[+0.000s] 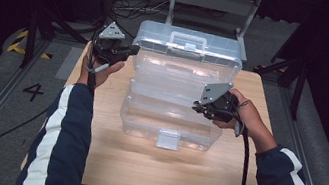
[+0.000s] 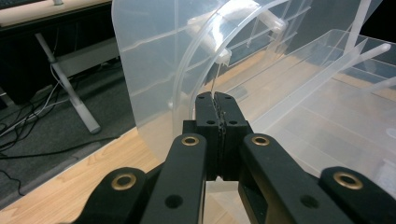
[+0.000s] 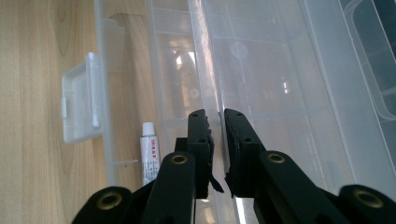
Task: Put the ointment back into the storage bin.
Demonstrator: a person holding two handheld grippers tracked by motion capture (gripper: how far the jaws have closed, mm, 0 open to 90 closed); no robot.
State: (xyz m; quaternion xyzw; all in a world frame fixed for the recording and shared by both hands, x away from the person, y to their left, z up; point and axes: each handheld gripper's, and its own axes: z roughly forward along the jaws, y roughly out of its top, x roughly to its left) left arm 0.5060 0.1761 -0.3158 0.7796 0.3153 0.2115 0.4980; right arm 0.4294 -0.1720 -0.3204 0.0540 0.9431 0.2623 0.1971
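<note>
High view: a clear plastic box (image 1: 170, 119) sits mid-worktop, its lid (image 1: 187, 50) raised toward the far edge.

Left gripper view: the left gripper (image 2: 217, 100) pinches the lid's edge.

Right gripper view: the right gripper (image 3: 217, 119) clamps an inner tray wall (1 small tube (image 3: 150, 156) lies inside).

Through the left gripper view I see my left gripper (image 2: 217, 100) with its black jaws pressed together on the thin edge of the clear plastic lid (image 2: 154, 60), which stands upright before me. To its right lies the open clear box (image 2: 336, 107) on the wooden table (image 2: 60, 191). Beyond the table edge, cables (image 2: 23, 126) trail over the dark floor near a grey desk leg (image 2: 70, 93).
</note>
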